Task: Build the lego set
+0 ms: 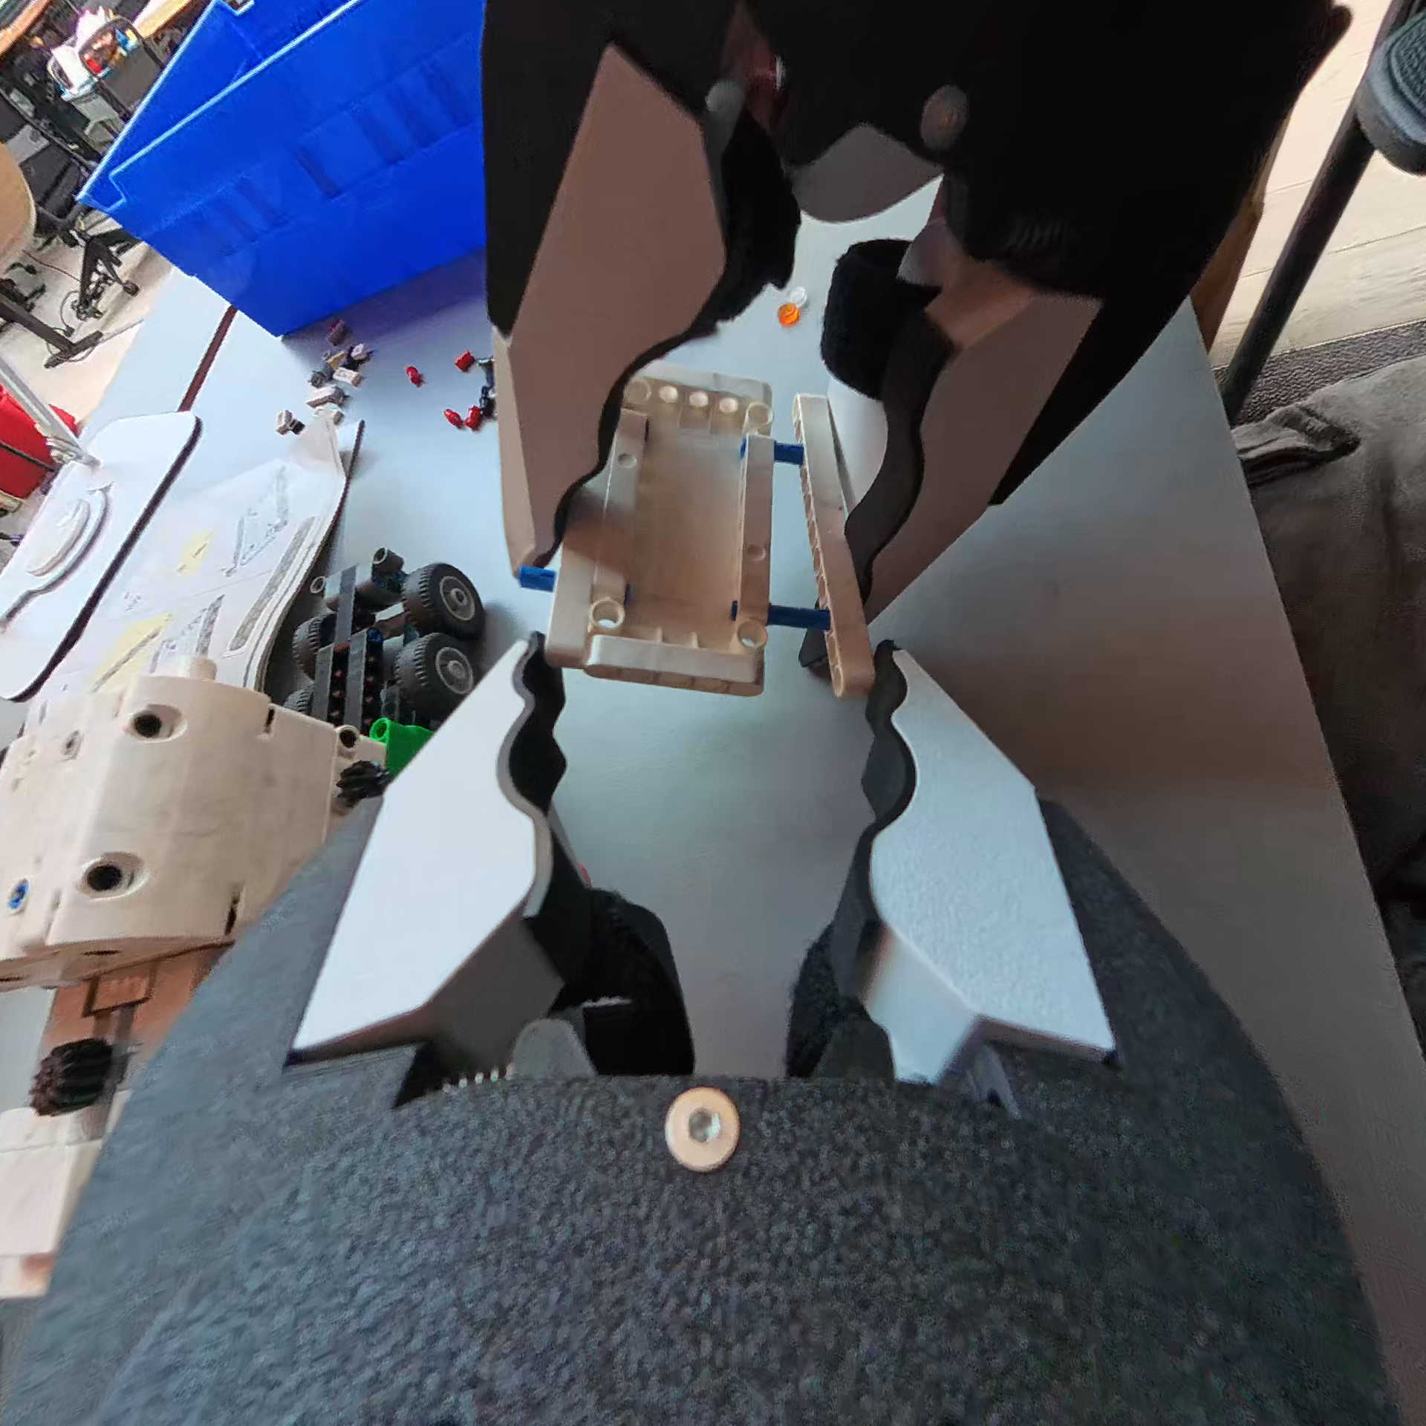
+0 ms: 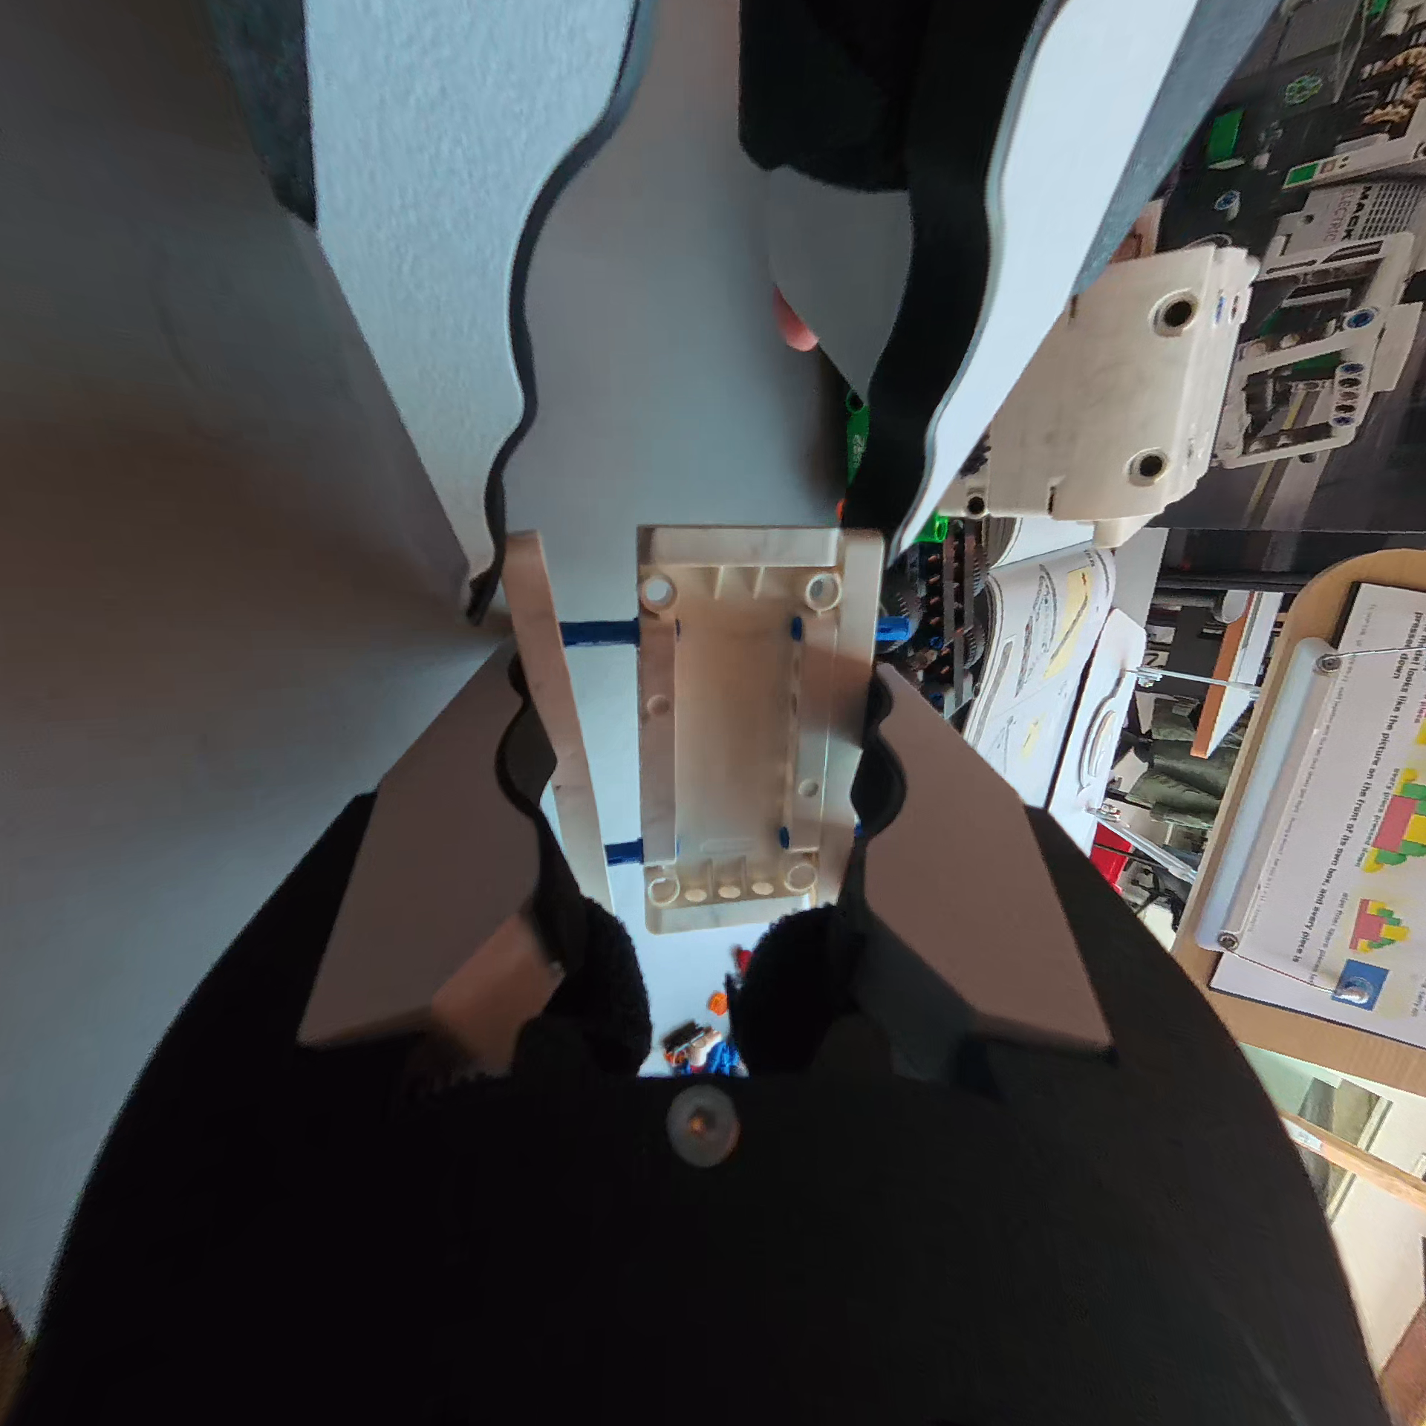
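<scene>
A white rectangular panel [image 1: 679,525] is joined by two blue pins [image 1: 795,615] to a long tan beam [image 1: 829,540] beside it. My right gripper [image 1: 694,555], black, comes in from the far side and is shut across this assembly, one finger on the beam and one on the panel's far edge. The right wrist view shows the same grip [image 2: 694,733] on the panel [image 2: 733,710] and the beam [image 2: 552,694]. My left gripper [image 1: 710,664] is open, its fingertips just either side of the assembly's near end, not gripping it.
A white truck cab [image 1: 139,810] and a black wheeled chassis [image 1: 401,625] lie at the left. An open instruction booklet [image 1: 208,555], small loose pieces [image 1: 463,386] and a blue bin [image 1: 309,170] lie beyond. The table edge [image 1: 1273,694] runs close on the right. Less than 4 cm separates the two grippers' tips.
</scene>
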`<state>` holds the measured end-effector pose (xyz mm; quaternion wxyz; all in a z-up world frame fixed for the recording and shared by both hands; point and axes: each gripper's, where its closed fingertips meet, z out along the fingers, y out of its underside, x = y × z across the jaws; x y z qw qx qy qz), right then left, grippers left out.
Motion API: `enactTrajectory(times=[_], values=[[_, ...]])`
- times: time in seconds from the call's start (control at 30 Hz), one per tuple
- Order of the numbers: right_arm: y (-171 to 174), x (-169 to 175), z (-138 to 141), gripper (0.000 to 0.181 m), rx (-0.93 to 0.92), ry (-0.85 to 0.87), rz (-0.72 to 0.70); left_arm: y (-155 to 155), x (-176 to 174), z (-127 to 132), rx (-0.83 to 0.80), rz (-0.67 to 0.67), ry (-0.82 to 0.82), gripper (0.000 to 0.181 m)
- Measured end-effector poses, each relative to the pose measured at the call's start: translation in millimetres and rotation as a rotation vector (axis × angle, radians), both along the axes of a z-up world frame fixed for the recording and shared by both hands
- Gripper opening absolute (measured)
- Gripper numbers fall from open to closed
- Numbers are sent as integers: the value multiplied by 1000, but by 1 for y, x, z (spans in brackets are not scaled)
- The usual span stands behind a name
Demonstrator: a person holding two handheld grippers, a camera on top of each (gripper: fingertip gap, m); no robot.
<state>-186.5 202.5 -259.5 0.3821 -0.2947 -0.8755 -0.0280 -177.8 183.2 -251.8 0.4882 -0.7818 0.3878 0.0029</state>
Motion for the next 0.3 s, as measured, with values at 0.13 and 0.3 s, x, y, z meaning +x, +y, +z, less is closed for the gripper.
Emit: enactTrajectory(times=[0.13,0.3], values=[[-8,5,-3,82,-218,-63,-3,-2,6,0,-104,-39,-138,81],[-13,30,17,75,-365,-27,40,-14,10,-2,-215,-83,-245,81]])
